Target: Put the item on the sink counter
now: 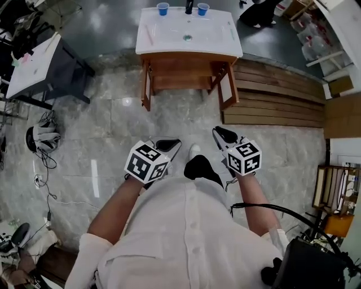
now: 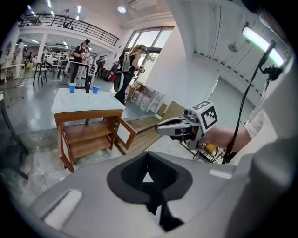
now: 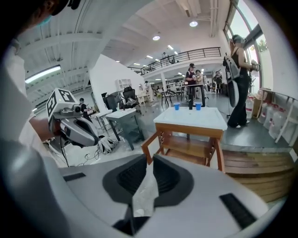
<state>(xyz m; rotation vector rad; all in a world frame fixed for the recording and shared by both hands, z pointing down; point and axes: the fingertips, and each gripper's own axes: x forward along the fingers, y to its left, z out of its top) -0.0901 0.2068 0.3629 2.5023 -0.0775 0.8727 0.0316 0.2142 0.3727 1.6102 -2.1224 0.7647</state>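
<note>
Between the right gripper's (image 3: 151, 162) closed fingers (image 3: 173, 179), a pale crumpled item (image 3: 142, 197) is pinched.

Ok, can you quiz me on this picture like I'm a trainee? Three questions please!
1. How many blue cups stand on the sink counter?
2. True or false: the wooden cabinet's doors are shut.
3. The person's shirt is: A white, B red, C green.

Key: 1. two. 2. false, the wooden cabinet has both doors hanging open. 3. A.
</note>
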